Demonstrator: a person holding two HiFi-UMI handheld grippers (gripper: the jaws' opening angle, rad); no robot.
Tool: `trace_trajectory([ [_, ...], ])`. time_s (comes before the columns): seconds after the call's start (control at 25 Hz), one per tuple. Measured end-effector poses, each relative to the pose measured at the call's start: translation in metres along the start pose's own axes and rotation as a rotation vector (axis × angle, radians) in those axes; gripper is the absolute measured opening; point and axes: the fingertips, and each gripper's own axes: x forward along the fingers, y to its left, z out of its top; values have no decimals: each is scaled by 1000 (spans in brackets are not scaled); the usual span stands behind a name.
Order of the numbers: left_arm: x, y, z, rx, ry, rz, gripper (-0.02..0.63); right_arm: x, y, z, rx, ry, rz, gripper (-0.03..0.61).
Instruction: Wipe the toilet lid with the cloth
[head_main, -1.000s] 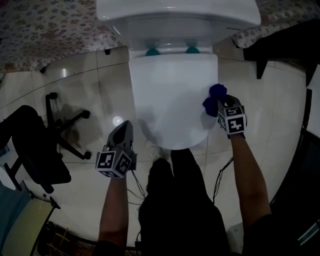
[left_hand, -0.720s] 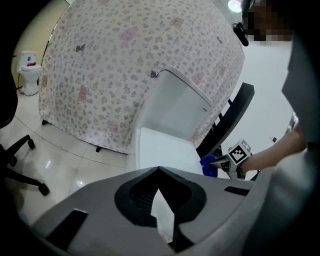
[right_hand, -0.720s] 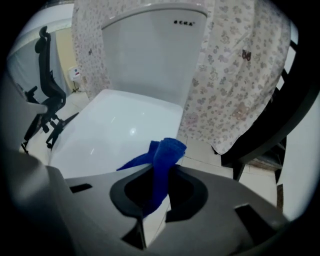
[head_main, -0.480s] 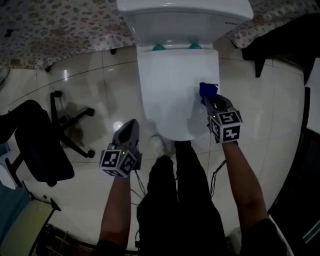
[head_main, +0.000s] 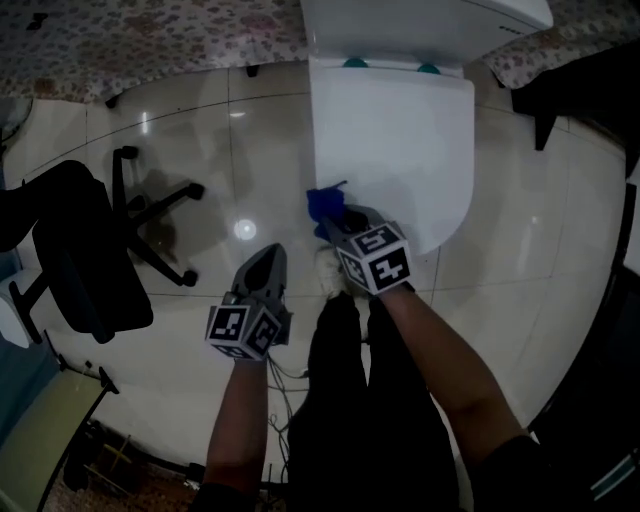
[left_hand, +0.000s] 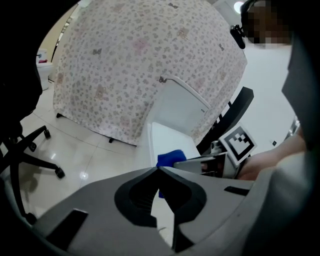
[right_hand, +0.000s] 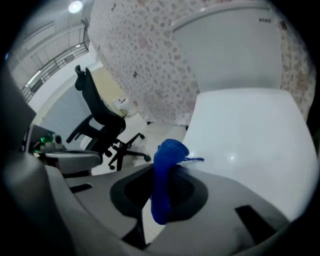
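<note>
The white toilet lid (head_main: 395, 150) lies shut in front of the cistern (head_main: 420, 25). A blue cloth (head_main: 324, 206) is pinched in my right gripper (head_main: 333, 222), which is shut on it at the lid's front left edge. The right gripper view shows the blue cloth (right_hand: 165, 180) standing up between the jaws with the toilet lid (right_hand: 250, 135) beyond. My left gripper (head_main: 266, 260) hangs shut and empty over the floor, left of the toilet. In the left gripper view the blue cloth (left_hand: 171, 158) and the toilet lid (left_hand: 167, 141) show just past its closed tips.
A black swivel chair (head_main: 85, 250) stands on the glossy tiled floor (head_main: 200, 140) at the left. A floral curtain (head_main: 150, 35) hangs along the back. A dark piece of furniture (head_main: 590, 90) is at the right. Cables (head_main: 285, 370) lie by the person's dark legs (head_main: 360, 400).
My right gripper has swept the cloth from the lid's right side across to its front left edge. The head view has shifted, so the toilet sits further right. The left gripper has barely moved.
</note>
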Motion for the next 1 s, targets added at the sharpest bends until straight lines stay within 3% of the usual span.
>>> trace_trajectory([
  [0.12,0,6,-21,-10,7,16,-9,24,-21,-36,-71,107,-85,51],
  [0.44,12,-13,-36,-50,-4,14,-9,-2,-60,-50,-218,148,-119,52],
  [0.72,32,-42,-40,-30,4,-9,-9,-46,-117,-67,-222,142,-168,52],
  [1.0,45,-68,-51,-2,33,-29,-9,-101,-184,-93,-221,144,-270,54],
])
